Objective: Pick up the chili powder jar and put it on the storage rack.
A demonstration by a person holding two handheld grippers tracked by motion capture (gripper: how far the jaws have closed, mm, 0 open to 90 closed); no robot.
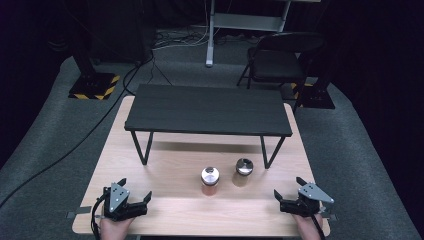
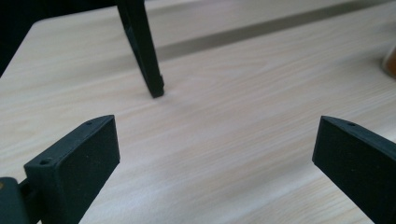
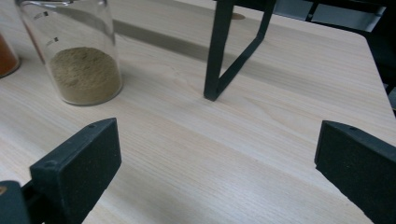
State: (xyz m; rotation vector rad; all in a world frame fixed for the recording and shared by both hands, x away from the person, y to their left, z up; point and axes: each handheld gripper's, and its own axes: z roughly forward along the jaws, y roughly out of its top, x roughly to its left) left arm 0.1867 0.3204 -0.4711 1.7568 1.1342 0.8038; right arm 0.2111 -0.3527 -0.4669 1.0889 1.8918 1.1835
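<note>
Jars sit together in front of the black shelf point(image 1: 207, 110), and I take that shelf as my landmark. The orange-filled jar point(image 1: 210, 181) stands nearer my side of it; the tan-filled jar point(image 1: 243, 171) is just beside that one and closer to the shelf's right leg. In the right gripper view the tan jar's glass carries small dark printed marks, too small for me to read. My left gripper point(image 1: 135, 192) rests on the table point(image 1: 175, 215) well short of the shelf's left leg, jaws spread wide with nothing between them. My right gripper point(image 1: 289, 189) lies out from the right leg, jaws likewise wide apart and empty.
</note>
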